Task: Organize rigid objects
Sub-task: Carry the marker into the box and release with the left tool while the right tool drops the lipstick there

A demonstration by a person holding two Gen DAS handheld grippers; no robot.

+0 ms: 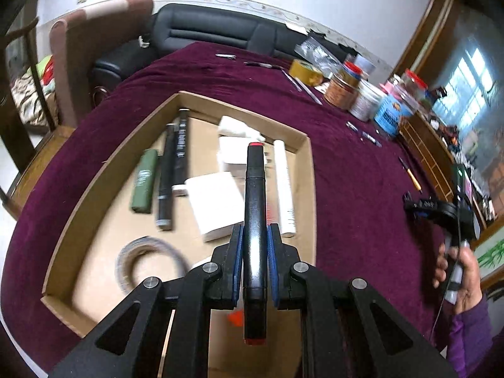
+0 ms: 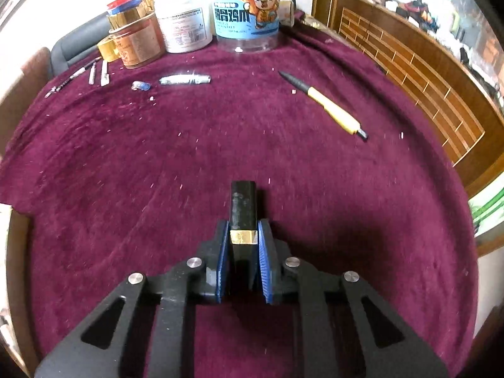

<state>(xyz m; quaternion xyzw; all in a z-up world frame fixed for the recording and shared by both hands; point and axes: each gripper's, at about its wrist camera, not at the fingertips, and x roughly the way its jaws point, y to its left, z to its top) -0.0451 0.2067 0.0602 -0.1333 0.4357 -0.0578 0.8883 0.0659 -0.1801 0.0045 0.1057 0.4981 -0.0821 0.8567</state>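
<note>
A black marker with red ends is sitting clamped between the blue pads of the left gripper, running straight out along the fingers, its far red tip pointing ahead over an open cardboard box. Below and ahead of this gripper, things are lying in the box: a white tube just to the right of the marker, a white flat box just to the left, then dark tubes and a green case further left, and a roll of tape near the left finger. All of these are blurring, so their details are hard to read.

The right gripper is pinching a black square stick with a gold band, its pads pressing on both sides at the band; whether its far end is touching the maroon cloth is unclear. Ahead and to the right of it a yellow and black pen is lying on the cloth; far ahead a blue-labelled jar and a white jar are standing side by side.
</note>
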